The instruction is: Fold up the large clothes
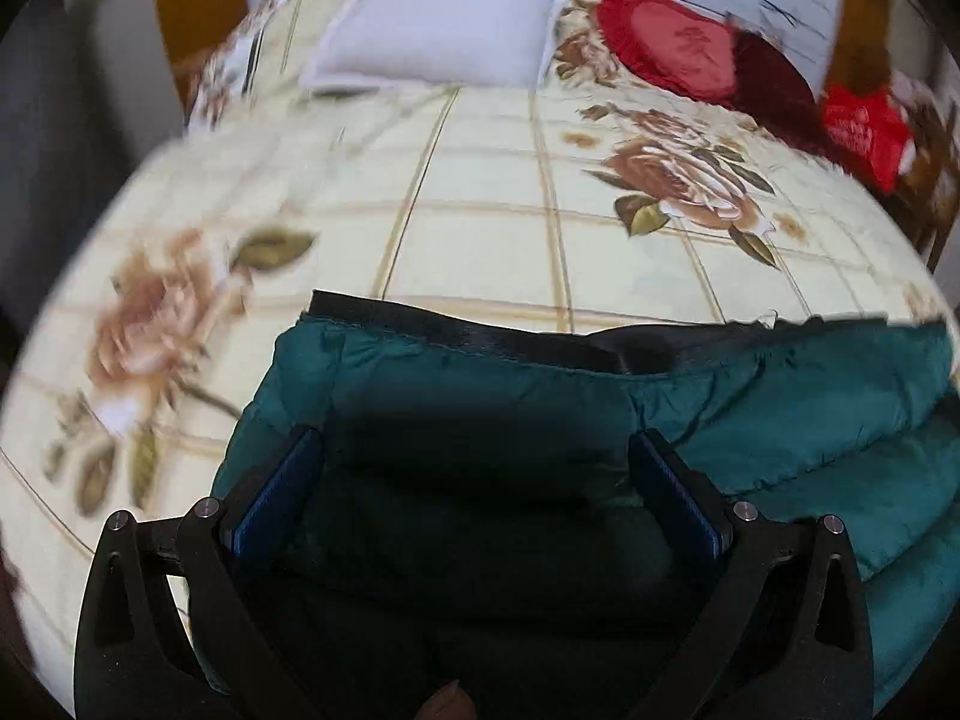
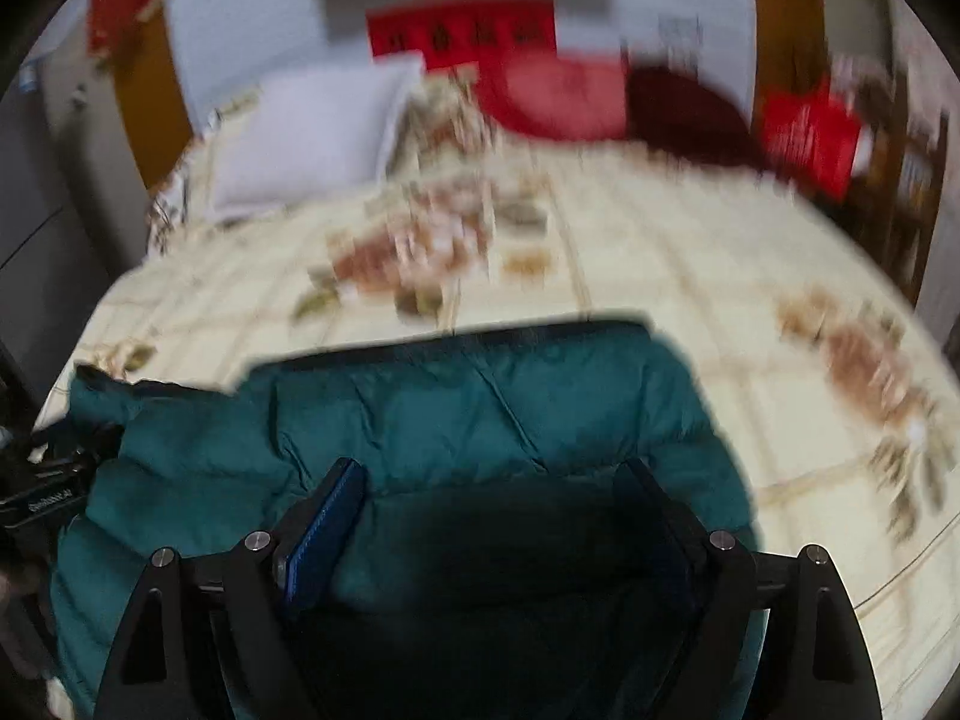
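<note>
A teal puffer jacket (image 1: 780, 396) lies folded on the bed, with a black lining band (image 1: 420, 318) along its far edge. My left gripper (image 1: 477, 438) hovers over the jacket's left part, jaws wide open, the blue pads (image 1: 276, 480) clear of the cloth. In the right wrist view the same jacket (image 2: 480, 408) fills the lower middle. My right gripper (image 2: 489, 468) stands open above its right part, and nothing is pinched between its fingers. The cloth under both grippers is in deep shadow.
The bed carries a cream checked cover with rose prints (image 1: 480, 180). A white pillow (image 1: 444, 18) and red cushions (image 1: 678, 42) lie at the head. Wooden furniture (image 1: 936, 204) stands to the right. A black device (image 2: 42, 492) shows at the right wrist view's left edge.
</note>
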`<state>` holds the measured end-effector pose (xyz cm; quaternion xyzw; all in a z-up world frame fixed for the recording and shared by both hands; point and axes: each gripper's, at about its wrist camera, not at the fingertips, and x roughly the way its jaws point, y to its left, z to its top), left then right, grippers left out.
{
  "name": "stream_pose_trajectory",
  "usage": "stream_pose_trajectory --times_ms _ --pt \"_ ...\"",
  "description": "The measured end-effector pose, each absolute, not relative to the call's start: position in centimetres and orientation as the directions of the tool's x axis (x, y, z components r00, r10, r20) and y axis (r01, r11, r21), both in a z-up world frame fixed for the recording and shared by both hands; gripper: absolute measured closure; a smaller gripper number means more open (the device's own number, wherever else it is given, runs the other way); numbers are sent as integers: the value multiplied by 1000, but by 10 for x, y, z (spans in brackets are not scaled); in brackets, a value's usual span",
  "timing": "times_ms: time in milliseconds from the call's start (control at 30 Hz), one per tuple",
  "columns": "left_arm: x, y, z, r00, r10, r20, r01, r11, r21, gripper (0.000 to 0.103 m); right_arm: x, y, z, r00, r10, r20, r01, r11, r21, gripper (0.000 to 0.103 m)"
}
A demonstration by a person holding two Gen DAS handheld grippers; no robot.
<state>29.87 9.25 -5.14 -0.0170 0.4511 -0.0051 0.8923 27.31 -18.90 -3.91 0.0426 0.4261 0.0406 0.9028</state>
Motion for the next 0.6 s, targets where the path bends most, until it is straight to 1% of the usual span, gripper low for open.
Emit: stream_pose_trajectory --times_ms 67,100,167,233,333,600 --pt "297 102 -53 598 -21 -801 -50 997 -63 0 282 -187 -52 607 99 -789 -50 995 86 10" --pt "297 106 -55 605 -18 -796 -71 995 -77 0 286 -186 -58 600 94 -795 -58 996 73 9" --pt "300 107 -60 598 -5 -802 -95 993 -76 0 297 -188 -70 573 116 -811 -57 993 102 5" --pt "305 105 -64 591 9 -806 -104 993 -65 0 304 -190 -74 559 129 -819 -56 991 118 3" --pt "305 102 -67 586 20 -810 -102 994 -50 0 304 -187 -77 552 115 -826 -60 993 98 2" --pt "304 104 -69 579 8 -816 -90 994 -55 0 303 -183 -76 549 109 -828 -72 994 82 0"
